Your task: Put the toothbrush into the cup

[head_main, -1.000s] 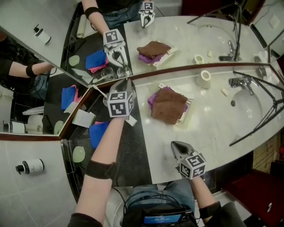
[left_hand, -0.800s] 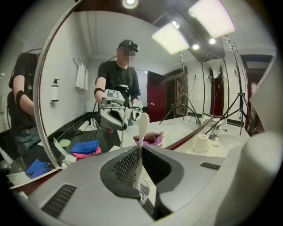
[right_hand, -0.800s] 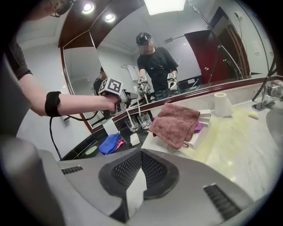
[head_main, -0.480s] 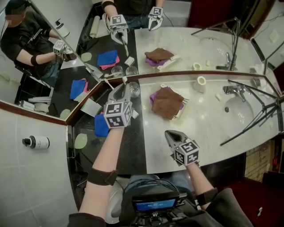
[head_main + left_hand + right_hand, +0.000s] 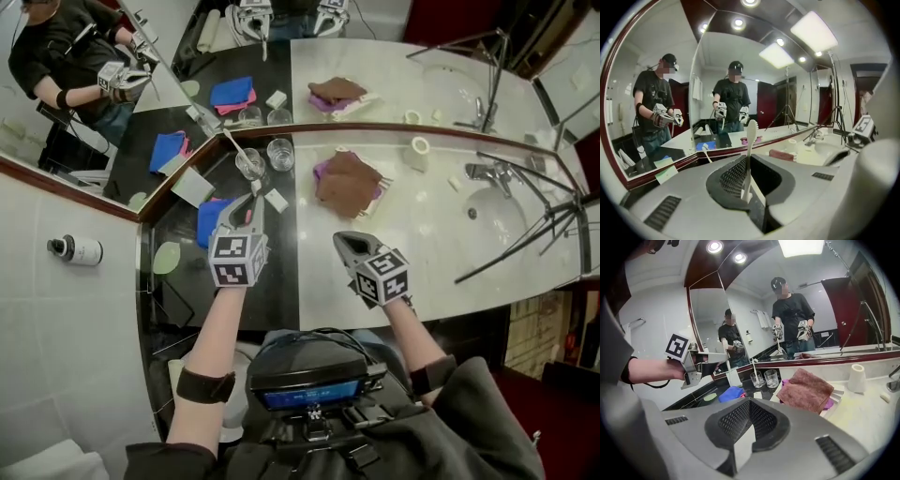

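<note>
Mirrors line the far side of a bathroom tabletop [image 5: 422, 244] of pale marble. A black strip [image 5: 281, 281] runs from near to far across its left part, and a sink [image 5: 502, 214] with a faucet [image 5: 486, 172] sits at the right.

Over the black strip, the left hand-held gripper [image 5: 248, 202] points toward the far mirror corner. Its jaws are drawn narrow on a white toothbrush [image 5: 750, 140], which stands upright between them with its head uppermost.

Beyond its tip and apart from it, two glass cups stand side by side on the strip near the mirror: the left cup [image 5: 249, 165] and the right cup [image 5: 279, 153]. A second toothbrush [image 5: 233, 144] leans in the left cup, slanting to the far left.

A small white block [image 5: 277, 200] lies just right of the left hand-held gripper's tip. A blue cloth [image 5: 212, 220] lies to its left, and a pale green disc [image 5: 167, 258] lies nearer than the cloth.

The right hand-held gripper [image 5: 345, 242] hovers over the marble near the near edge, right of the strip, with its jaws pressed together. Farther off, a brown towel [image 5: 349, 180] lies folded on a purple cloth [image 5: 321, 173]. A small white cylinder [image 5: 419, 148] stands farther right, close to the mirror.
</note>
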Motion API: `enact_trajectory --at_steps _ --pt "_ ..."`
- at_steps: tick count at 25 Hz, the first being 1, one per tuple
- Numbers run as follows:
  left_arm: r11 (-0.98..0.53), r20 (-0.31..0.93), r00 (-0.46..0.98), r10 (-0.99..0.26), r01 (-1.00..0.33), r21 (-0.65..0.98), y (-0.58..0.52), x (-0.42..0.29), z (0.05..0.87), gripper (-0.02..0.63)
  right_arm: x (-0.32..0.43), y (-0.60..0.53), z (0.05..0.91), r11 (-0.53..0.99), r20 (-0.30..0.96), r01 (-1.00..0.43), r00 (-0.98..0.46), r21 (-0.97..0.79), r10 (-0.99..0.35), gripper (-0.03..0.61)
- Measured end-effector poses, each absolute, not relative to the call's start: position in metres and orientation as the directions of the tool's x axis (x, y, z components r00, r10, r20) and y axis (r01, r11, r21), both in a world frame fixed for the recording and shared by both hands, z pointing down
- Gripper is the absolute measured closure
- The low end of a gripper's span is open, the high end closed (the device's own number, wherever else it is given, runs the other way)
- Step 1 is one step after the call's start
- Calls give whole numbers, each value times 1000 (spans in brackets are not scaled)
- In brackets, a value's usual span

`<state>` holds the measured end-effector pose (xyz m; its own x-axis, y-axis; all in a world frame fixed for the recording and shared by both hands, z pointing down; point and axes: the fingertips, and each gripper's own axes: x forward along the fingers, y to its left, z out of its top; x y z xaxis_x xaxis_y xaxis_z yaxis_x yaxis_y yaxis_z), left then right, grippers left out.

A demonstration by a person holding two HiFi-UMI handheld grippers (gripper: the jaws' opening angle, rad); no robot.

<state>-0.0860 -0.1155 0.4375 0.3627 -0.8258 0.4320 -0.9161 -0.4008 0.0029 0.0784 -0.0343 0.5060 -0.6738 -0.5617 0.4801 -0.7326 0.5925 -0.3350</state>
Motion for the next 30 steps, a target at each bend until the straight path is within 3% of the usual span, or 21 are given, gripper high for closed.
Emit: enact_trajectory --at_steps 8,18,23,30 --pt "-636 660 377 -650 -745 -202 -68 -49 513 597 74 -10 523 577 503 -730 -677 -366 -537 561" --pt "-849 825 343 -450 -451 -275 -47 9 610 597 91 13 553 490 544 -771 -636 -407 -548 561" --pt "-871 877 302 -374 -439 -220 -47 19 643 597 104 23 568 443 565 -790 -613 -425 -551 561" --pt "-838 925 251 -285 -533 -114 -58 15 679 597 117 35 580 395 587 -808 -589 -438 -555 561"
